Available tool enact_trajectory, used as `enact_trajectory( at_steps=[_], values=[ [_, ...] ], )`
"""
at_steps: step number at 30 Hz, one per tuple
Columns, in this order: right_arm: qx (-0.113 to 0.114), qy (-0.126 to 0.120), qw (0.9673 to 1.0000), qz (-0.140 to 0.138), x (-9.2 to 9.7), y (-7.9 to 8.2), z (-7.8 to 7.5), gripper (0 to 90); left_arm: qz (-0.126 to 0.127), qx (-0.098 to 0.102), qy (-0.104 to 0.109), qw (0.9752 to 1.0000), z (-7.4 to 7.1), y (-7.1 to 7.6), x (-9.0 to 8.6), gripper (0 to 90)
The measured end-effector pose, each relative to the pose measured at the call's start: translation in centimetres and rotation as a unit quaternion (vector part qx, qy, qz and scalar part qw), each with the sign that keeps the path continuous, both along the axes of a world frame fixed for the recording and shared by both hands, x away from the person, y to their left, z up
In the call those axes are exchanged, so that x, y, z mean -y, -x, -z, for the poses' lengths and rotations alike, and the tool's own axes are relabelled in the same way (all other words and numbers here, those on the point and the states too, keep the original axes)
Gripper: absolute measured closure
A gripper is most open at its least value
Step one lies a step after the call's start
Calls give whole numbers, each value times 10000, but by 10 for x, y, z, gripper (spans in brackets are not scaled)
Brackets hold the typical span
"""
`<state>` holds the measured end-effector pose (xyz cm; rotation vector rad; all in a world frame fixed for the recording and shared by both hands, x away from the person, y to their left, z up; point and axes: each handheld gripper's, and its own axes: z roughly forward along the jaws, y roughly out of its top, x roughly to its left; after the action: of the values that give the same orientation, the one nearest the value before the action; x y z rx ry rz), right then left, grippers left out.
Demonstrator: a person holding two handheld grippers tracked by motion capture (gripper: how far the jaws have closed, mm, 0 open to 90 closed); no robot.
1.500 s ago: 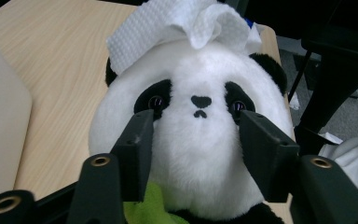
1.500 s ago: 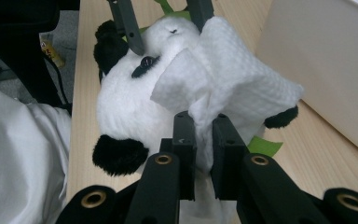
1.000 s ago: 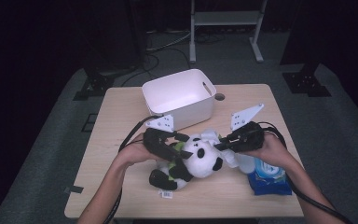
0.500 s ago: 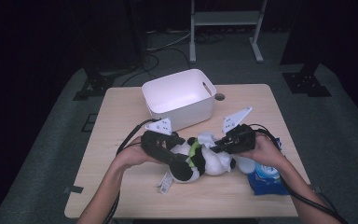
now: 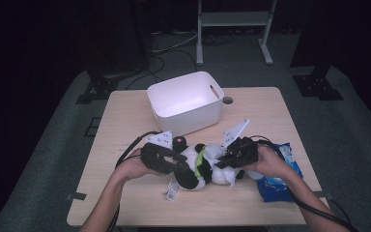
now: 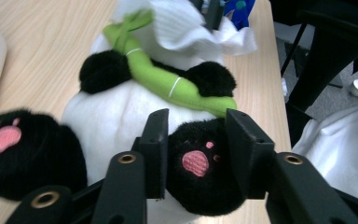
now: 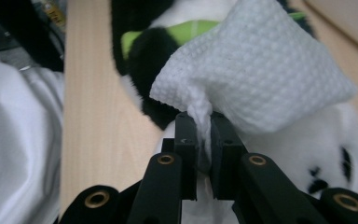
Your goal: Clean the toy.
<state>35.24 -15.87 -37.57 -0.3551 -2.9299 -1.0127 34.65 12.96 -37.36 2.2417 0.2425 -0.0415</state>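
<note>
A black-and-white panda plush (image 5: 200, 169) with a green stalk (image 6: 168, 84) across its chest lies on the wooden table (image 5: 125, 125), between my two grippers. My left gripper (image 5: 179, 165) has just been closing, and its jaws now press on a black paw (image 6: 198, 170) with a pink pad. My right gripper (image 5: 223, 163) is shut on a pinched fold of a white textured cloth (image 7: 261, 74), which rests against the panda's white fur (image 7: 307, 149). The same cloth (image 6: 182, 23) lies beyond the stalk in the left gripper view.
An empty white bin (image 5: 186, 101) stands just behind the plush at the table's middle. A blue packet (image 5: 280, 181) lies under the right hand near the front right edge. Cables trail from both grippers toward the table's front.
The panda has gone from sitting up with its face showing to lying low on the table. Both hands have sunk with it, and the left jaws have closed onto the paw.
</note>
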Motion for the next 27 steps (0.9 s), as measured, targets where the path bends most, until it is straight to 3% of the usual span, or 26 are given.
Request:
enact_trajectory(
  at_steps=[6, 12, 17, 20, 27],
  values=[
    [-71, 124, 9995, -287, -12, 7, 1, 822, -21, -73, 132, 9999, 2, 1, -5, 600],
    [282, -202, 9993, -165, -20, 2, -21, 818, 45, -95, 219, 9997, 2, 1, -6, 576],
    [472, 3, 9988, -93, -35, -9, -21, 802, 76, -97, 248, 9996, 3, 3, -6, 563],
    [423, 224, 9988, -122, -40, -14, -14, 804, 62, -82, 263, 9996, 4, 4, -8, 565],
    [196, 356, 9989, -214, -38, -12, -6, 813, 94, -133, 292, 9994, 5, 5, -9, 544]
  ],
)
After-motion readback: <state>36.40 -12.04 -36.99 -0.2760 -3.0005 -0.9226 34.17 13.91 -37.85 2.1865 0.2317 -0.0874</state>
